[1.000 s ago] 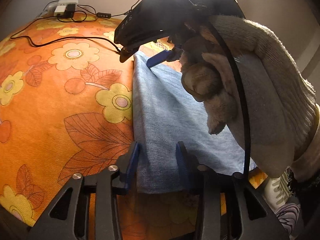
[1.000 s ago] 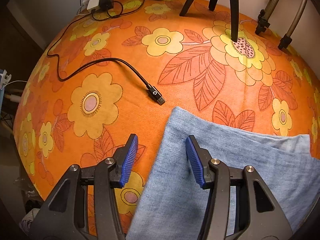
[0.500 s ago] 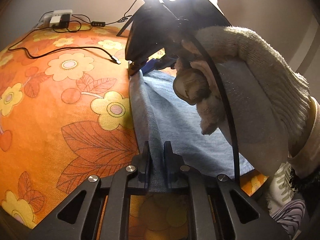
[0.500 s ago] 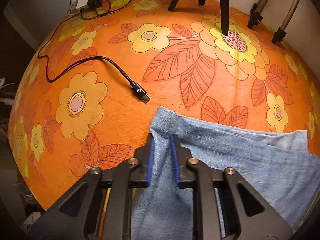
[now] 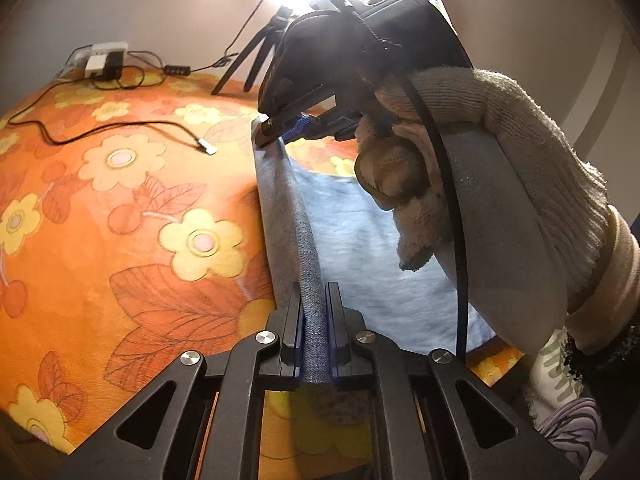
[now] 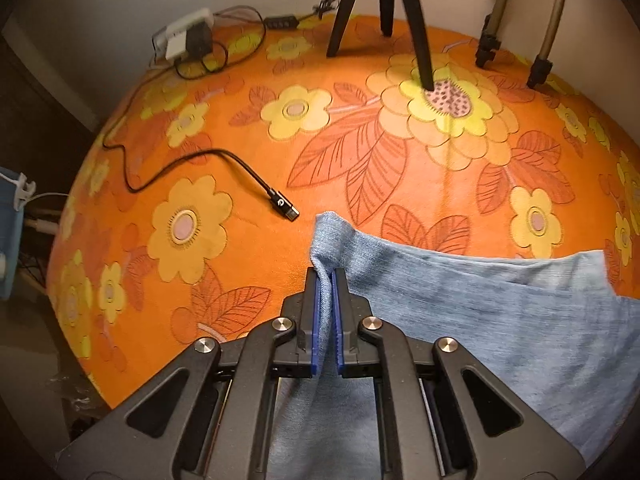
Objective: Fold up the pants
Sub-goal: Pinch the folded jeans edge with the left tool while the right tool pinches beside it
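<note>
At the near end of the pants' left edge, the left gripper is clamped on a pinch of blue pants. The right gripper clamps the far end. This edge runs near to far; the rest lies rightward on the orange floral cloth, so the fold should go that way.

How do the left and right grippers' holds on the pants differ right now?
The left gripper pinches a thick rolled edge of the pants; the right gripper pinches a thinner fold by a corner. The left's fabric stretches away taut; the right's bunches just above its pads. Both are shut on cloth.
</note>
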{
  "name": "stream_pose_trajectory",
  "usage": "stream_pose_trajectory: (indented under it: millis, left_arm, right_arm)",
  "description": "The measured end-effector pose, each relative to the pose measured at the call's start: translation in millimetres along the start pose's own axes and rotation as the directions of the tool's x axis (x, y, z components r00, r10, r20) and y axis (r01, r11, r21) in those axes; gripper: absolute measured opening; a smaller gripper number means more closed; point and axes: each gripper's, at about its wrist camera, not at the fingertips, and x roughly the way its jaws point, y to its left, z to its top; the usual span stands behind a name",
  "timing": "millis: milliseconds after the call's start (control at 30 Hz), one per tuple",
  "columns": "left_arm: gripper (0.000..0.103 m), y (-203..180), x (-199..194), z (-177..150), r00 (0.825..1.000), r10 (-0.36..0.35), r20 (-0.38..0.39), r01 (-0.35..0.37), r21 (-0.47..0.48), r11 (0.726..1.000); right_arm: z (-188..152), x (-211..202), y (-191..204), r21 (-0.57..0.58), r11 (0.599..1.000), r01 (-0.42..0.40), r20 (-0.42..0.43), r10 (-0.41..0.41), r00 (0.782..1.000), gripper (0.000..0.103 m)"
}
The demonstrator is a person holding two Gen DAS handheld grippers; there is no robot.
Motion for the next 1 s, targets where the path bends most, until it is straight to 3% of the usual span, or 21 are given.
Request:
stream_pose_trajectory:
  millis: [500, 1000]
  left_arm:
    - [0.007, -53.5, 1.4, 9.0, 0.996, -0.079, 0.031, 0.077, 0.086, 0.993]
    - [0.007, -127.0, 33.5, 12.7, 0.986, -0.169, 0.001, 0.166, 0.190, 0.968]
  right_arm:
    - [-12.8, -71.0, -66.0, 0.070, 0.995, -0.067, 0.108, 0.059, 0.992, 0.005]
    - [-43.9, -120.1, -167.8, 0.179, 0.982, -0.067, 0.183, 0.034, 0.983, 0.005]
